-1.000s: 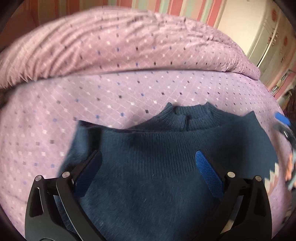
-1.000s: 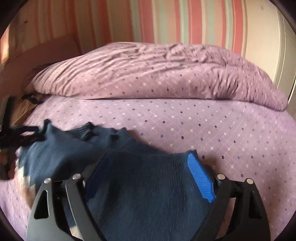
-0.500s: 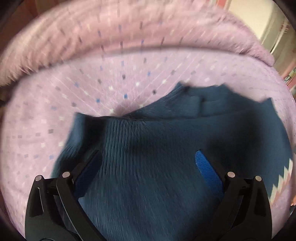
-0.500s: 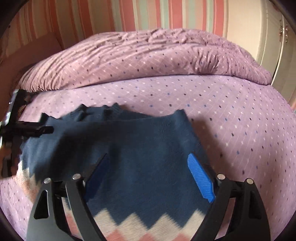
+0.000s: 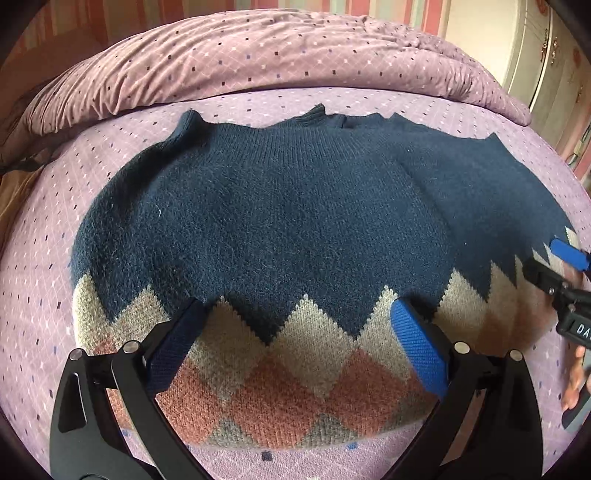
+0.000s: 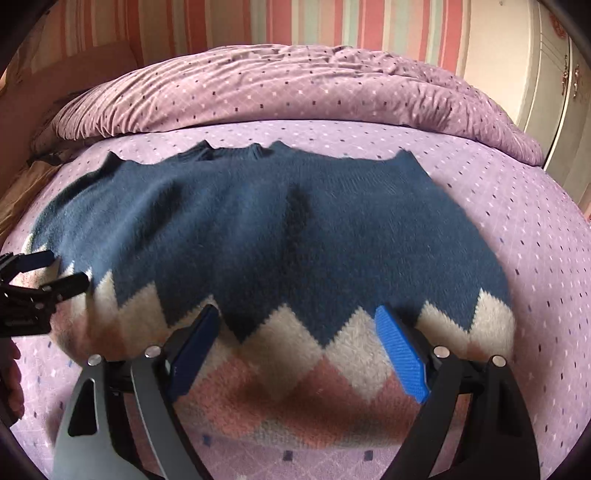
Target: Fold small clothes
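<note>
A small navy knit sweater [image 5: 280, 214] with a cream and rust zigzag band near its hem lies spread flat on the purple bed, collar far, hem near; it also shows in the right wrist view [image 6: 280, 236]. My left gripper [image 5: 295, 343] is open and empty above the hem on the left part. My right gripper [image 6: 295, 343] is open and empty above the hem on the right part. The right gripper's fingers [image 5: 554, 266] show at the right edge of the left wrist view. The left gripper's fingers [image 6: 48, 277] show at the left edge of the right wrist view.
The purple dotted bedsheet [image 5: 37, 295] surrounds the sweater. A rumpled purple duvet [image 6: 295, 88] lies across the far side. A striped wall [image 6: 332, 22] is behind it and a white wardrobe [image 6: 554, 74] stands at the right.
Both grippers have pulled back toward the hem. The sweater, bunched close under the fingers before, now lies spread flat with its zigzag band showing.
</note>
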